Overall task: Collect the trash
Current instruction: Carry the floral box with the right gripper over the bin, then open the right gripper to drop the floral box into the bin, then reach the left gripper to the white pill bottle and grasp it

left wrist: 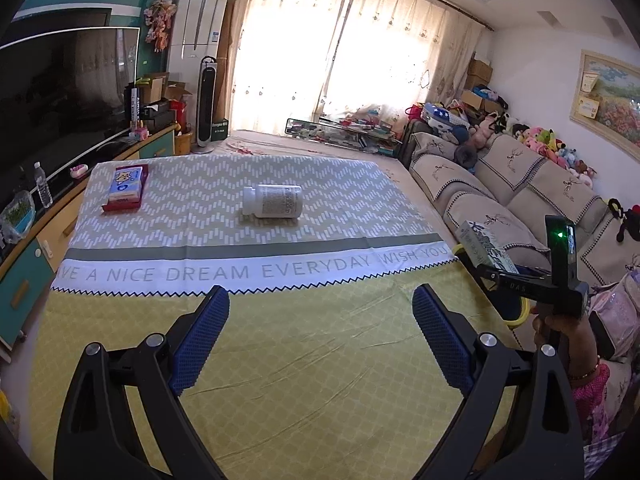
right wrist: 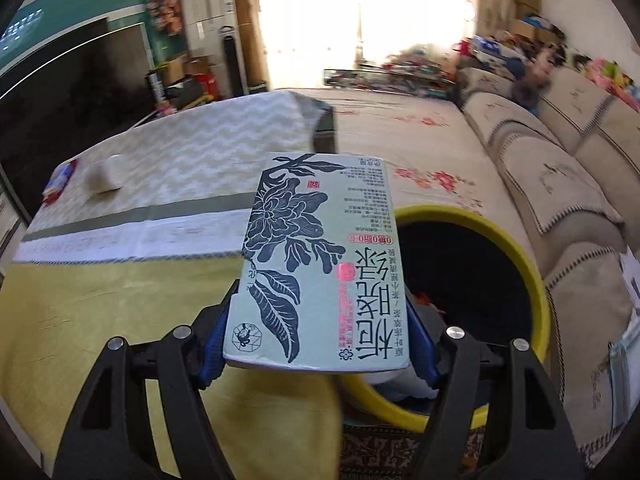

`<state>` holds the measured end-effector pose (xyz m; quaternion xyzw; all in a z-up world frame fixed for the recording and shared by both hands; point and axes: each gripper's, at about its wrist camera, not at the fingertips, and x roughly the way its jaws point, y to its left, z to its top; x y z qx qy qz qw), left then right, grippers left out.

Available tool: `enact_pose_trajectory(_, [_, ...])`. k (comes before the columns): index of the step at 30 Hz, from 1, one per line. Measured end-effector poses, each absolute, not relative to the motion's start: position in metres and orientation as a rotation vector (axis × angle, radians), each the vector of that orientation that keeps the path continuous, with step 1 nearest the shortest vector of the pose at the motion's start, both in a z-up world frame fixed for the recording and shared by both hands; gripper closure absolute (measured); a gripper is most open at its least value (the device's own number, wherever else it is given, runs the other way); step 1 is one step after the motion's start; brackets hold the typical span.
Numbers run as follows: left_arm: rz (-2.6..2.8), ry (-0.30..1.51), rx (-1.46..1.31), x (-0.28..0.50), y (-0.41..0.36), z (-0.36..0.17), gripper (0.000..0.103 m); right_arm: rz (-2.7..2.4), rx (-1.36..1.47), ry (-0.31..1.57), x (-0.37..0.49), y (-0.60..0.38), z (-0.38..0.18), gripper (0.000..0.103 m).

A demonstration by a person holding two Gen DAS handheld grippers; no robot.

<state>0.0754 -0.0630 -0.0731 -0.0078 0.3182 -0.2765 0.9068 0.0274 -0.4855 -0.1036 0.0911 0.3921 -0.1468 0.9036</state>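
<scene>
Above the yellow bin (right wrist: 516, 240), right tongs (right wrist: 320, 344) pinching a tea carton (right wrist: 320, 264); left tongs (left wrist: 320, 344) spread, empty.

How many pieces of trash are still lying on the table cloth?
2: a white bottle on its side mid-cloth and a blue tissue pack on a red tray near the far left corner. Nothing else shows; the cloth's near edge is partly hidden.

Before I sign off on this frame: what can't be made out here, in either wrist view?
- Yellow bin contents: right wrist view, hidden behind the green carton and dark inside.
- White bottle label: left wrist view, print too small; blurred in the right.
- Right gripper: left wrist view, pads hidden behind carton.
</scene>
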Motion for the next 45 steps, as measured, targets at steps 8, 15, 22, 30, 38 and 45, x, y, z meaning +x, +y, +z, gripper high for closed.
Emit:
enact_pose_trajectory(8, [-0.593,0.672,0.010,0.078,-0.081,-0.076,0.011,-0.531,0.258,0.832,0.011,-0.555,-0.132,0.026])
enact_pose_trajectory(15, [-0.605,0.699,0.033,0.093,-0.090,-0.084,0.011,-0.491,0.322,0.750,-0.012,-0.554,-0.122,0.023])
enact_pose_trajectory(22, [-0.616,0.716,0.104,0.140,-0.112,-0.086,0.011,-0.430,0.326,0.754,-0.009,-0.536,-0.118,0.023])
enact_pose_trajectory(30, [-0.509,0.798,0.082,0.224,-0.131,-0.106,0.011,-0.406,0.319,0.744,-0.006,-0.527,-0.109,0.023])
enact_pose_trajectory(38, [-0.379,0.840,0.045,0.290,-0.151,-0.131,0.011,-0.390,0.326,0.747,-0.002,-0.526,-0.110,0.023])
enact_pose_trajectory(45, [-0.325,0.843,0.086,0.320,-0.165,-0.141,0.011,-0.382,0.337,0.755,0.001,-0.528,-0.115,0.023])
